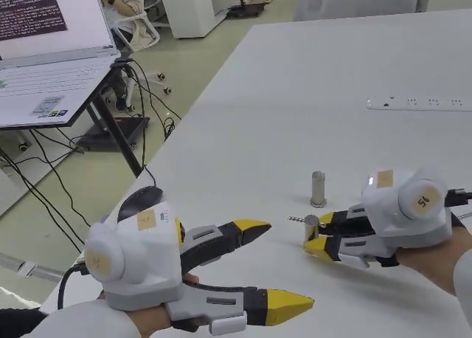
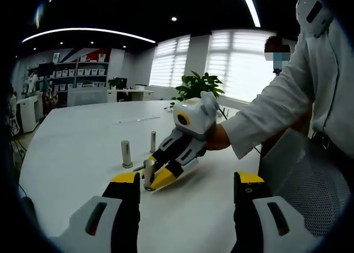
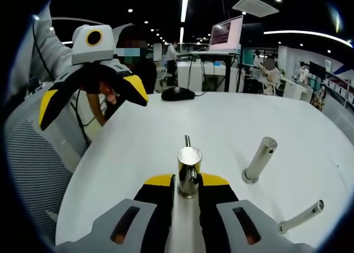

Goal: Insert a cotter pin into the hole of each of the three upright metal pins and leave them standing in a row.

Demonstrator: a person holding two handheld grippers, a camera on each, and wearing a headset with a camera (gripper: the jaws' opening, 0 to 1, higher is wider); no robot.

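My right gripper [image 1: 318,232] squeezes one metal pin [image 3: 188,173] low down, I think it is hard and slippery, and my left gripper [image 1: 276,264] is wide apart.

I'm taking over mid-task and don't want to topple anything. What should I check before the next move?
1. Right gripper shut on the held pin: ok.
2. Held pin upright: ok.
3. Cotter pin juts from the held pin's side; fully through: cannot tell.
4. Left gripper open, holding nothing: ok.
5. Second pin and third pin standing: ok.
6. Cotter pins in those two: cannot tell.
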